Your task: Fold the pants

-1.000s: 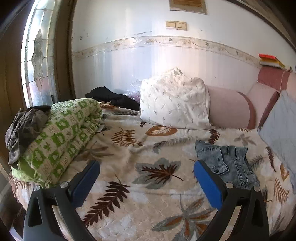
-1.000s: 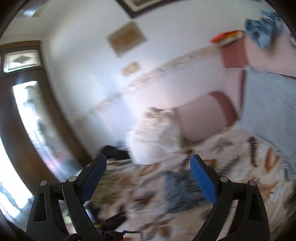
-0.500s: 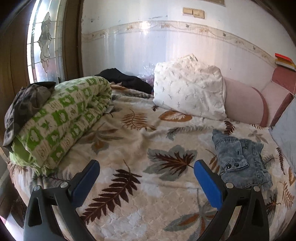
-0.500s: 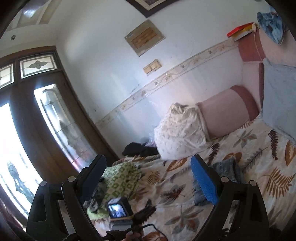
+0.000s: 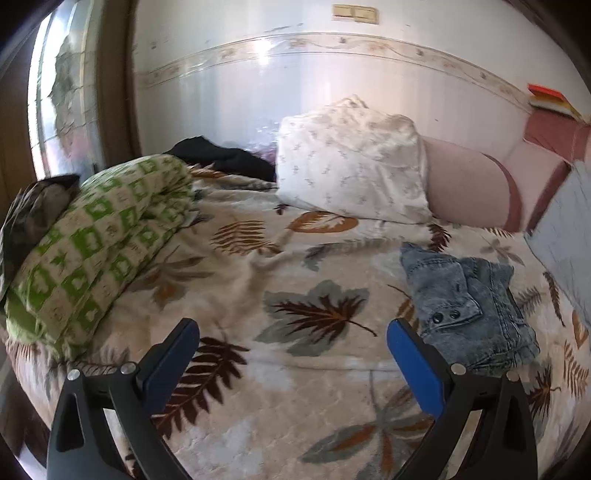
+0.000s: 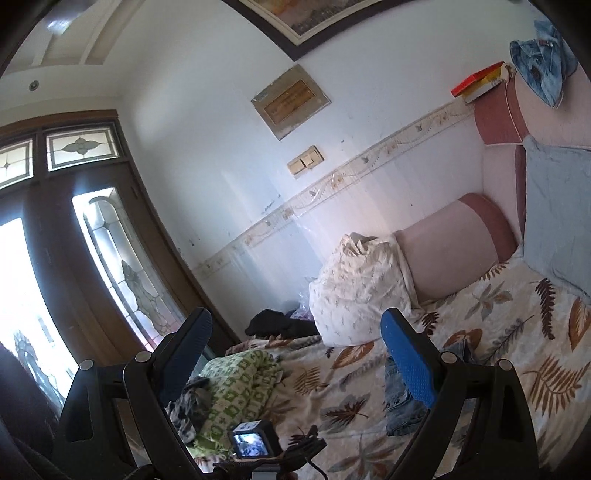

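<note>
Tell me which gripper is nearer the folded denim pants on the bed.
Left. The left gripper hangs low over the bedspread, the denim pants beside its right finger. The right gripper is higher and farther back.

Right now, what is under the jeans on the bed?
The jeans lie bunched on the leaf-print blanket, which shows all around them. Anything directly beneath the denim is covered.

Domestic bedroom. A bed (image 5: 295,387) under a leaf-print cover fills most of the floor, with a padded pink headboard (image 6: 458,247) against the wall. Soft goods pile on it: white pillow (image 5: 351,173), rolled green-and-white quilt (image 5: 99,243), dark clothing (image 5: 229,158) near the wall. White walls carry a floral border strip (image 6: 369,166), a double light switch (image 6: 306,159) and a framed picture (image 6: 314,14) (only its lower edge visible). Wooden doors with leaded glass panes (image 6: 122,266) let in daylight.
</note>
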### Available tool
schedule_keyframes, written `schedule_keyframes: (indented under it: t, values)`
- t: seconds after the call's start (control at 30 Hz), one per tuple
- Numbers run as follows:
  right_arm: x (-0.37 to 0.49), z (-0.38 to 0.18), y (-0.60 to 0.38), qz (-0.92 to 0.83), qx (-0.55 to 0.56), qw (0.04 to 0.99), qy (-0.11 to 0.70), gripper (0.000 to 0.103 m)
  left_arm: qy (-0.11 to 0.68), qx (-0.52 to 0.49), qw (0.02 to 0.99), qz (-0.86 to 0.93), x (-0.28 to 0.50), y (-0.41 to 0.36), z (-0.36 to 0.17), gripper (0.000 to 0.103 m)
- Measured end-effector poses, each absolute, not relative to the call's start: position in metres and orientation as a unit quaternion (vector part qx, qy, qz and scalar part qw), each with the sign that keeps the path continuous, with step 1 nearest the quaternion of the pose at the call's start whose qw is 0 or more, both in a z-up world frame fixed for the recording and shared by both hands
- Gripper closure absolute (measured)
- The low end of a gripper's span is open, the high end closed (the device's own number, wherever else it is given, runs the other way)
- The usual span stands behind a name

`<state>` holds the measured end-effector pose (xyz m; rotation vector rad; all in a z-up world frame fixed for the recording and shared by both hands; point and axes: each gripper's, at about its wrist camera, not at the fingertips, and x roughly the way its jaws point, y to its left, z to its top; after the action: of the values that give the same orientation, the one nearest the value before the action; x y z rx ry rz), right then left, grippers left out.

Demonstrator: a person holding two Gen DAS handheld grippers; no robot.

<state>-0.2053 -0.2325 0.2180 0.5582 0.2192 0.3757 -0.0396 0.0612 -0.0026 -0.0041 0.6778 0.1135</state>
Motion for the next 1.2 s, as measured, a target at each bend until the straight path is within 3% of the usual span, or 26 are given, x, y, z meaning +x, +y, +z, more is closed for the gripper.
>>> schedule_keyframes:
  t: [0.27, 0.43, 0.67, 0.8, 0.87, 1.03, 1.2]
  values:
    - [-0.216, 0.212, -0.252, 0.180, 0.276, 0.942, 0.058, 0.007, 0.339, 0.019, 0.940, 0.026, -0.010, 0.033, -0.009, 0.000]
    - [-0.172, 0.180, -0.288, 0.130, 0.337, 0.928, 0.094, 0.007, 0.347, 0.019, 0.937, 0.018, 0.026, 0.017, -0.017, 0.000]
    - [-0.086, 0.112, -0.316, 0.044, 0.359, 0.905, 0.224, 0.006, 0.381, 0.011, 0.925, -0.007, 0.047, 0.004, -0.055, 0.000]
    - [-0.049, 0.076, -0.314, -0.065, 0.267, 0.930, 0.244, 0.006, 0.366, 0.001, 0.930, -0.036, 0.050, 0.007, -0.062, 0.000]
    - [-0.019, 0.038, -0.327, -0.110, 0.238, 0.919, 0.295, 0.006, 0.365, 0.000, 0.930, -0.042, 0.057, 0.008, -0.065, 0.000]
    - [0.030, -0.055, -0.361, -0.056, 0.282, 0.851, 0.440, 0.010, 0.380, -0.024, 0.919, -0.105, 0.069, 0.001, -0.073, 0.000]
    - [0.056, -0.098, -0.370, 0.055, 0.341, 0.808, 0.477, 0.012, 0.397, -0.020, 0.897, -0.193, 0.074, -0.018, -0.077, 0.000]
